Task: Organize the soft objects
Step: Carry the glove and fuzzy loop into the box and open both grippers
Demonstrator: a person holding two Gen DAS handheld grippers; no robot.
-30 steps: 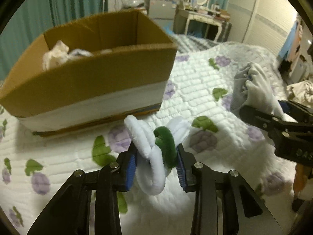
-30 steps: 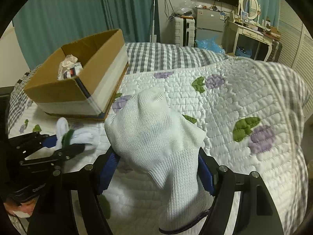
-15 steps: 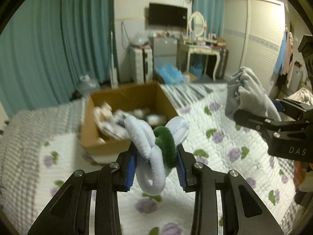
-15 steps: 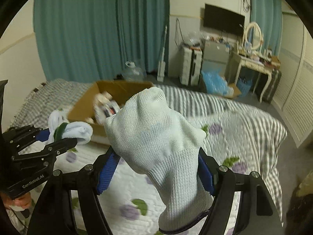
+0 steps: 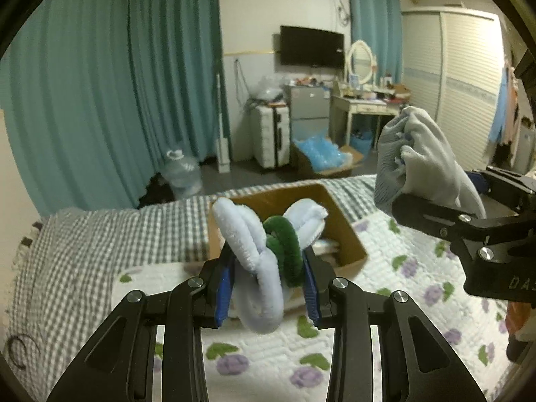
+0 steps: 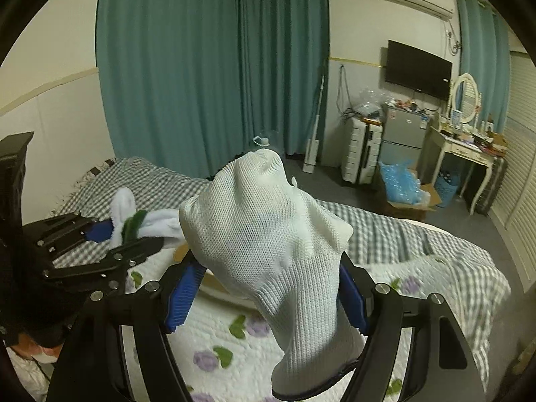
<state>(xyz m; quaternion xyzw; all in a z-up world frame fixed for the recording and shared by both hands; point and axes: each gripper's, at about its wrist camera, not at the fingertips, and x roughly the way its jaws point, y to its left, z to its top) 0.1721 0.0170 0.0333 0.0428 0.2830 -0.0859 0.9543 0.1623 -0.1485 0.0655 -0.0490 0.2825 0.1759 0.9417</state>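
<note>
My left gripper [image 5: 266, 281] is shut on a fuzzy white and green knotted loop [image 5: 264, 254] and holds it high above the bed. My right gripper [image 6: 268, 296] is shut on a white knit glove [image 6: 271, 234], also held up in the air. The glove also shows at the right of the left wrist view [image 5: 418, 164], and the loop at the left of the right wrist view [image 6: 134, 217]. An open cardboard box [image 5: 348, 238] with soft items inside sits on the bed below and beyond the loop, largely hidden by it.
A white quilt with purple and green flowers [image 5: 385, 351] covers the bed, over a grey checked blanket [image 5: 100, 244]. Teal curtains, a white suitcase [image 5: 271, 137], a small fridge and a dressing table [image 5: 365, 107] stand against the far wall.
Both grippers have risen well above the bed with their loads still gripped. The cardboard box, close and large a second ago, now lies small and lower in view.
</note>
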